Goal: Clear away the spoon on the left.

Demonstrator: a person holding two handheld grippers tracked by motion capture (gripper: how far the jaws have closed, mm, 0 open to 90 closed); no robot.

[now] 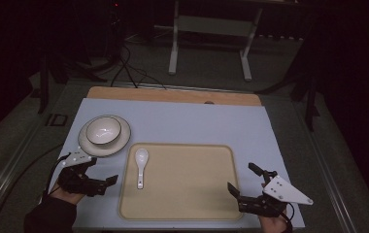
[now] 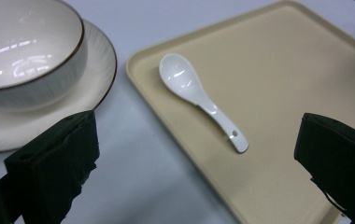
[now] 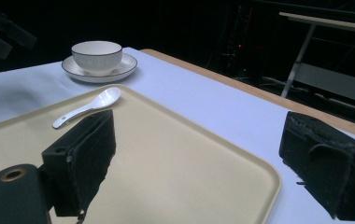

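Note:
A white ceramic spoon (image 1: 141,166) (image 2: 199,96) (image 3: 88,108) lies on the left part of a beige tray (image 1: 192,194) (image 2: 278,93) (image 3: 175,158). A white bowl (image 1: 103,131) (image 2: 21,51) (image 3: 96,55) with a dark rim sits on a white saucer (image 1: 89,144) (image 2: 96,88) (image 3: 124,69) left of the tray. My left gripper (image 1: 102,172) (image 2: 194,158) is open near the tray's left edge, with nothing between its jaws. My right gripper (image 1: 243,180) (image 3: 199,158) is open at the tray's right front corner, also holding nothing.
A pale blue mat (image 1: 197,121) covers the table, with a wooden strip (image 1: 173,95) along its far edge. Beyond stand a white table frame (image 1: 207,43) and cables (image 1: 129,68) on the dark floor.

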